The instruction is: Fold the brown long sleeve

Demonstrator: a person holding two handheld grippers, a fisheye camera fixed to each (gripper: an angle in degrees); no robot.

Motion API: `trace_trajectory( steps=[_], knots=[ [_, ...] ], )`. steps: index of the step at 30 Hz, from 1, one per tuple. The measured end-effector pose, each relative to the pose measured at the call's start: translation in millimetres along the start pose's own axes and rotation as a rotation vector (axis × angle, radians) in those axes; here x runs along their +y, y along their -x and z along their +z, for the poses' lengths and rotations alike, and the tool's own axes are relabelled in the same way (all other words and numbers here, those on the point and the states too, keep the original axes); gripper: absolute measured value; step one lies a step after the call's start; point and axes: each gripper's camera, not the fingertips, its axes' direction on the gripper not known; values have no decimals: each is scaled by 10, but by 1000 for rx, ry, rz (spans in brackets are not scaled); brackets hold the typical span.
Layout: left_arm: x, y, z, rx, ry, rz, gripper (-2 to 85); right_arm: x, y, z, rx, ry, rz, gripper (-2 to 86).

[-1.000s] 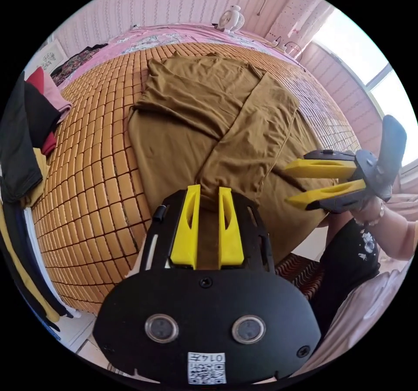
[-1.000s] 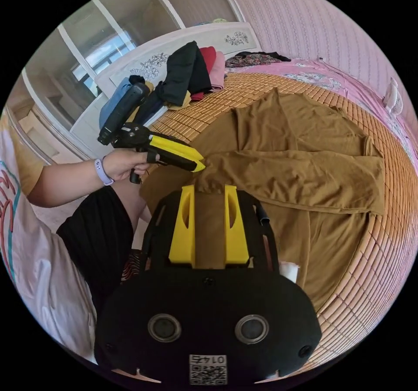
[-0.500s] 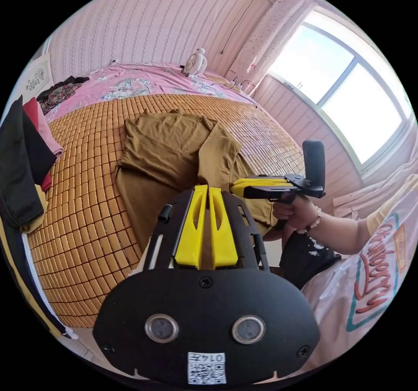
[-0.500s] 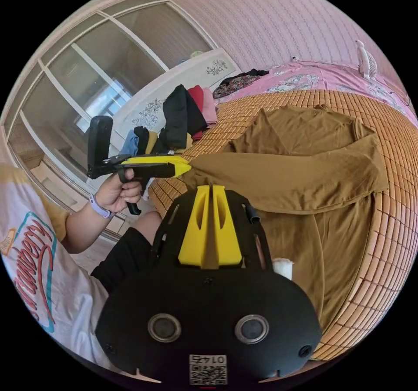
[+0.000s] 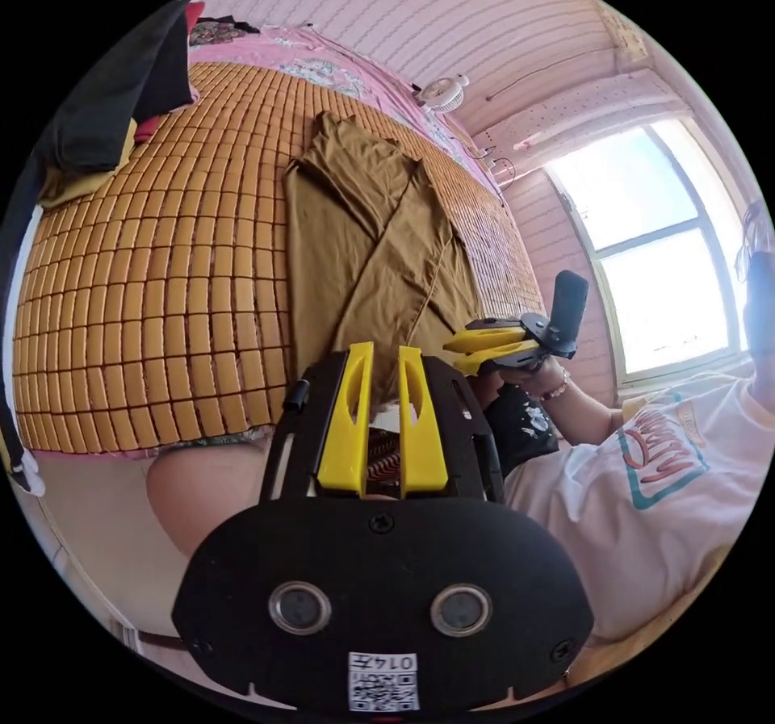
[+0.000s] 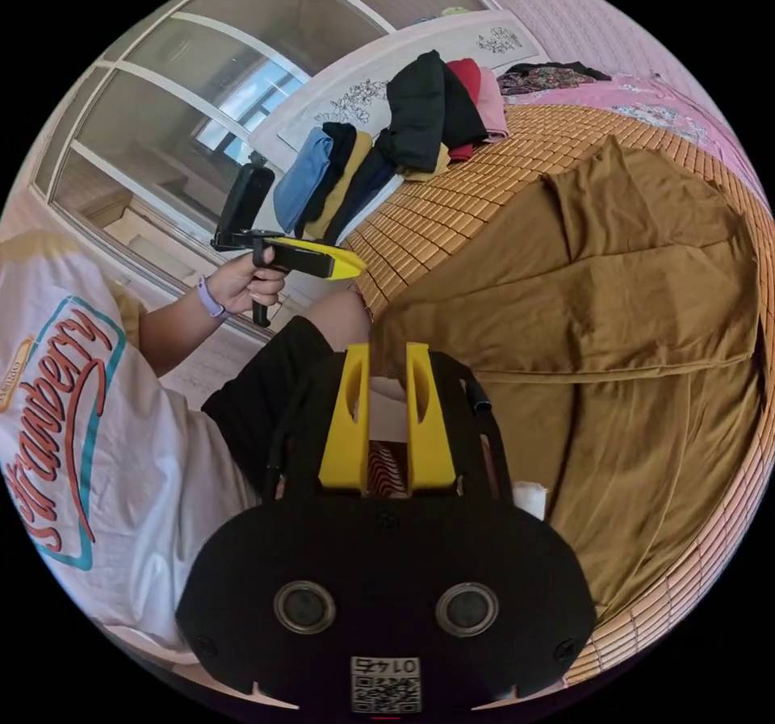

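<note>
The brown long sleeve [image 5: 363,232] lies flat on the bamboo mat [image 5: 161,272], one sleeve folded slantwise across its body. In the right gripper view the garment [image 6: 605,296] spreads to the right, the folded sleeve running across it towards the bed's near edge. My left gripper [image 5: 383,349] is open with nothing between its jaws, held just off the bed edge above the person's knee. My right gripper [image 6: 386,349] is open too, its tips just short of the sleeve end. In the left gripper view the right gripper [image 5: 452,346] hovers beside the garment's near edge. Farther left, the left gripper [image 6: 355,265] is held clear of the cloth.
Several folded clothes [image 6: 420,110] are draped over the white bed board [image 6: 484,34]; they also hang at the mat's far edge [image 5: 89,110]. A small fan [image 5: 444,93] stands on the pink sheet. The person's white shirt [image 6: 64,401] and dark shorts sit close by. A bright window [image 5: 654,272] is on the right.
Both grippers were shut on the brown cloth half a second ago; both have let go, opened and drawn back off the bed edge. The sleeve now rests on the garment.
</note>
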Motion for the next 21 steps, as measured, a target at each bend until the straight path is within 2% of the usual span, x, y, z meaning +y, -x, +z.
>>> trace_trajectory(
  steps=[5, 10, 13, 16, 18, 21],
  knots=[
    [-256, 147, -34, -42, -42, 15, 52, 16, -305, -283, 132, -61, 62, 69],
    [-1029, 140, 25, -211, -136, 185, 63, -342, -946, -828, 506, -199, 112, 71],
    [-1647, 239, 153, -250, -178, 219, 72, -690, -1431, -1064, 631, -254, 182, 83],
    [-2230, 369, 317, -247, -210, 192, 79, -1095, -1904, -1142, 736, -246, 239, 98],
    [-2520, 426, 435, -225, -224, 164, 88, -1338, -2158, -1141, 759, -234, 274, 105],
    [-2915, 399, 720, -287, -191, 187, 100, -1689, -2557, -1081, 768, -207, 338, 91]
  ],
)
